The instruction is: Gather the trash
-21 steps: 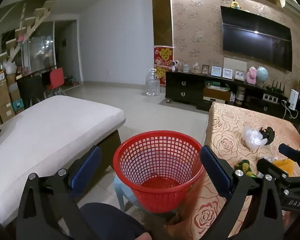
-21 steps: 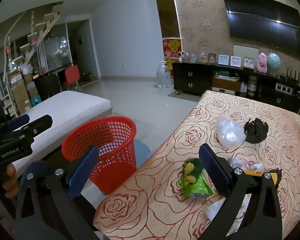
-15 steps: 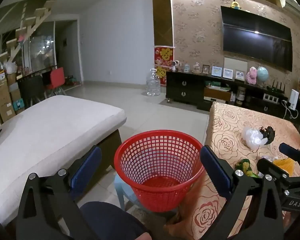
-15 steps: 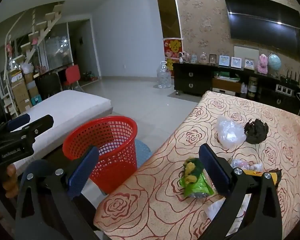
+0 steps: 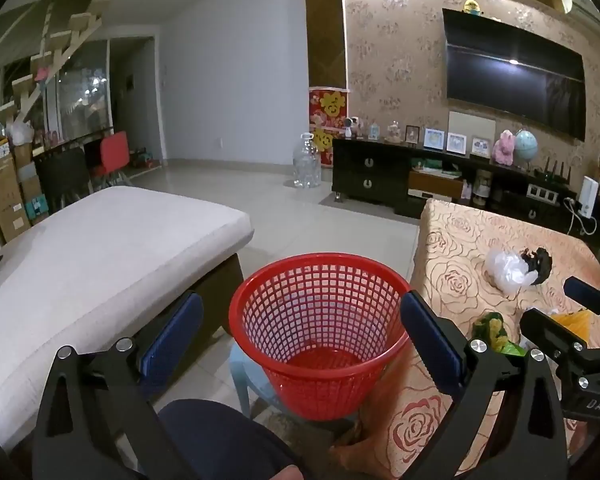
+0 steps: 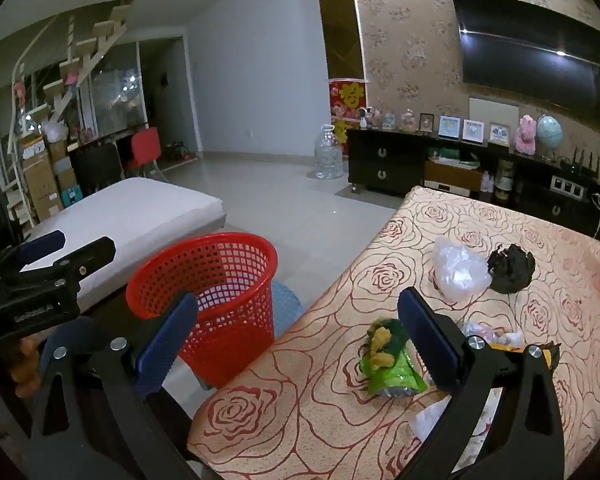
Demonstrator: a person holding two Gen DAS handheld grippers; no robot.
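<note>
Trash lies scattered on the bench [image 6: 380, 392] under its rose-patterned cloth: a green wrapper [image 6: 392, 364] nearest, a clear plastic bag [image 6: 458, 270] farther back, and a crumpled black bag [image 6: 512, 266] just right of it. The red mesh basket [image 5: 320, 332] stands on a pale blue stool [image 6: 286, 304] to the left of the bench, beside a white-cushioned sofa [image 5: 100, 252]. The left gripper [image 5: 302, 340] has its fingers spread wide, framing the basket and grasping nothing. The right gripper [image 6: 298, 344] also has its fingers released, over the near bench edge, with the green wrapper beside its right finger.
</note>
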